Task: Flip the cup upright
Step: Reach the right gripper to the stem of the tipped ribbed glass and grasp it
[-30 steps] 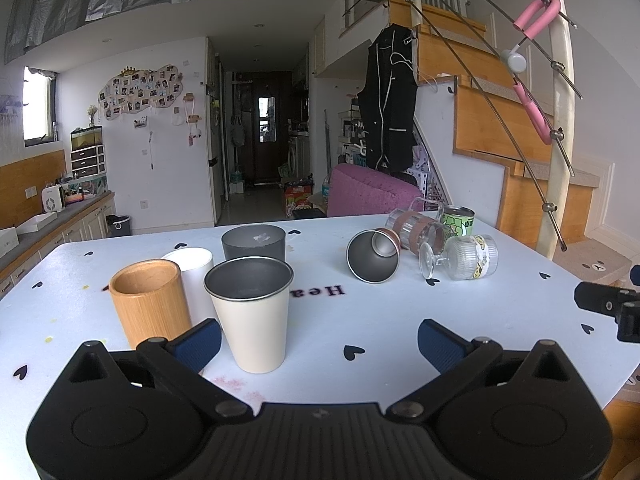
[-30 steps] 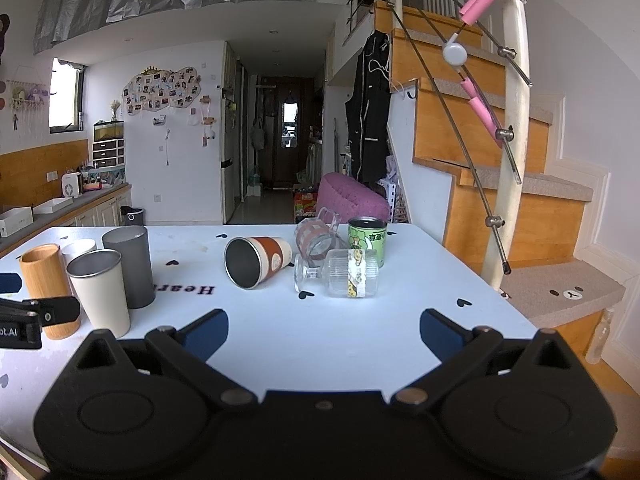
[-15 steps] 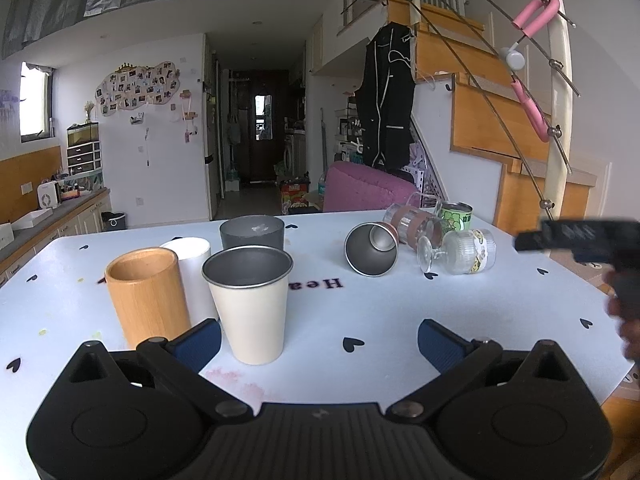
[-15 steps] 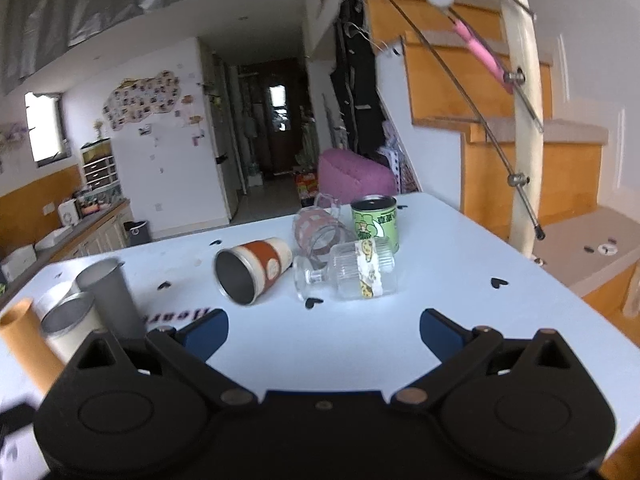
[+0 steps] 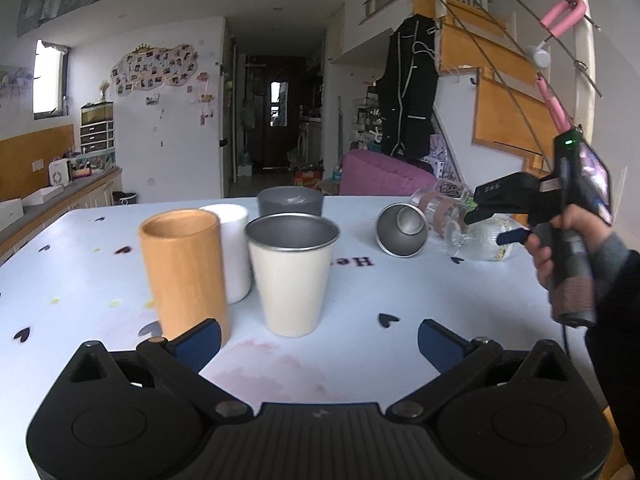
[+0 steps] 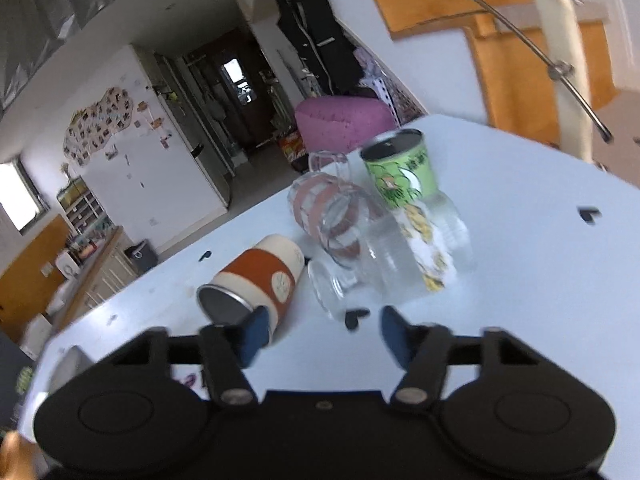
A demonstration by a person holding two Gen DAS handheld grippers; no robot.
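Note:
A clear ribbed glass [image 6: 416, 256] with a yellow label lies on its side on the white table [image 6: 540, 240]; it also shows in the left wrist view [image 5: 486, 238]. An orange-banded metal cup [image 6: 256, 280] lies on its side left of it, seen too in the left wrist view [image 5: 402, 230]. A pink-striped glass mug [image 6: 332, 216] lies behind them. My right gripper [image 6: 320, 332] is open, tilted, just above and in front of the clear glass. My left gripper [image 5: 318, 338] is open and empty near the table's front.
A green can [image 6: 400, 168] stands upright behind the clear glass. A wooden cup [image 5: 184, 268], a white cup [image 5: 234, 248], a cream metal cup [image 5: 292, 272] and a grey cup [image 5: 290, 202] stand upright at the left. The staircase [image 5: 500, 92] rises at the right.
My right gripper has risen, moved forward toward the lying cups, tilted, and its fingers have narrowed. The left gripper has hardly moved.

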